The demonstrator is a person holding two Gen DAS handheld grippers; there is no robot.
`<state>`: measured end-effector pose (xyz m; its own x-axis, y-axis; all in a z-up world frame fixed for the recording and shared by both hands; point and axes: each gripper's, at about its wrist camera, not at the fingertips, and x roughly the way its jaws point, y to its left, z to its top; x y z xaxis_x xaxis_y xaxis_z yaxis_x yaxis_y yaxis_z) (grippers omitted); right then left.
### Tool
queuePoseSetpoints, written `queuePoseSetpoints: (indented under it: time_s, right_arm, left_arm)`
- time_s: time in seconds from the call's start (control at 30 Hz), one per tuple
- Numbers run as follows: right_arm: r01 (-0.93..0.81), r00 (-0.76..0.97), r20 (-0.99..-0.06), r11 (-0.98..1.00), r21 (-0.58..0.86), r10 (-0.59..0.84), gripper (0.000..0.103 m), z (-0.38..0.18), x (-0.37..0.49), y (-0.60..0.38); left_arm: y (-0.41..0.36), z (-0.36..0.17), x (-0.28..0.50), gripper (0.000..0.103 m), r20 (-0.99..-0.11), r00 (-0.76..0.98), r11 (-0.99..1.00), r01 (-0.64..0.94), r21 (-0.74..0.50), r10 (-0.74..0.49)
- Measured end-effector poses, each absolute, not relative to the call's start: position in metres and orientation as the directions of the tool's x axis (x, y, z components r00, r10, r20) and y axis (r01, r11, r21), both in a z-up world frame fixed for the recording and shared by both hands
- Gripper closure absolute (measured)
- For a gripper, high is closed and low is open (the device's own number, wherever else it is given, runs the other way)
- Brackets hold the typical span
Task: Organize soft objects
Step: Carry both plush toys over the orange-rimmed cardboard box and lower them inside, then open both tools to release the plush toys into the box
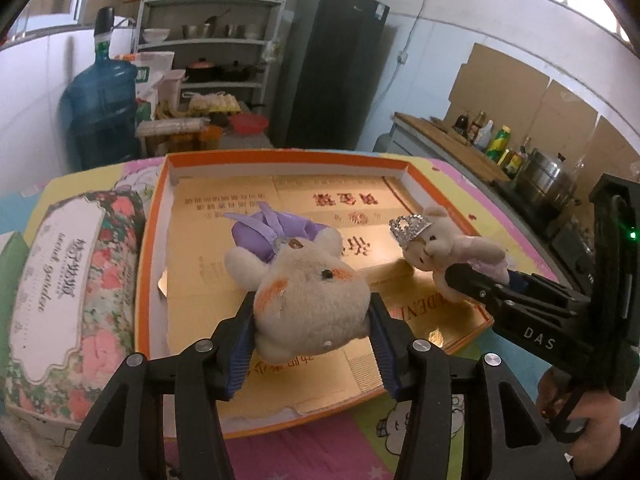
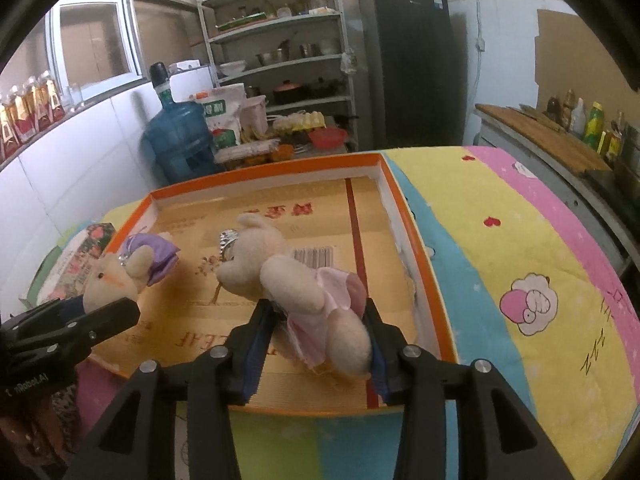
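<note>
Plush toys sit in both grippers over the orange tray. Left gripper, jaws half apart, clasps the purple-dressed bear by its head, body stretching away toward the tray's far wall. Right gripper squeezes the pink-dressed crowned bear around its skirt, head pointing away and leftward.

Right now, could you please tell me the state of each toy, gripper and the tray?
Purple-dress plush: between the left gripper fingers, over the tray.
Pink-dress plush: wearing a tiara, between the right gripper fingers, over the tray.
Orange tray: open, cardboard-lined, on the colourful cloth.
Floral box: closed, beside the tray.
</note>
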<state>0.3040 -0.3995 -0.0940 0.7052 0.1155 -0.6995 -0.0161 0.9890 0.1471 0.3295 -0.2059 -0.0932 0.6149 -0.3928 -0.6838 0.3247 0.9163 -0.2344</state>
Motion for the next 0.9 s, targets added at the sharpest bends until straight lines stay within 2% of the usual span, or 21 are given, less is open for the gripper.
queuePoseSetpoints:
  time_s: [0.33,0.4,0.5,0.6,0.9]
  right_arm:
    - [-0.034,0.713,-0.686,0.984,0.173,0.145,0.041,-0.095,0.297,-0.401]
    - [-0.042,0.718,-0.679,0.983,0.18,0.155,0.04,-0.093,0.295,-0.401]
    - [-0.047,0.731,-0.663,0.981,0.19,0.164,0.04,-0.088,0.289,-0.401]
    - [-0.059,0.75,-0.639,0.979,0.196,0.173,0.04,-0.079,0.281,-0.399]
    - [-0.099,0.815,-0.544,0.973,0.207,0.199,0.04,-0.047,0.245,-0.389]
  left_arm:
    - [-0.205,-0.103,0.332,0.041,-0.693,0.59,0.908,0.324,-0.266,-0.414]
    - [-0.205,-0.101,0.329,0.039,-0.684,0.599,0.907,0.325,-0.267,-0.416]
    - [-0.205,-0.096,0.322,0.029,-0.664,0.611,0.9,0.336,-0.276,-0.432]
    - [-0.204,-0.089,0.313,0.026,-0.639,0.639,0.902,0.347,-0.257,-0.428]
    - [-0.192,-0.054,0.278,0.025,-0.534,0.694,0.875,0.402,-0.269,-0.483]
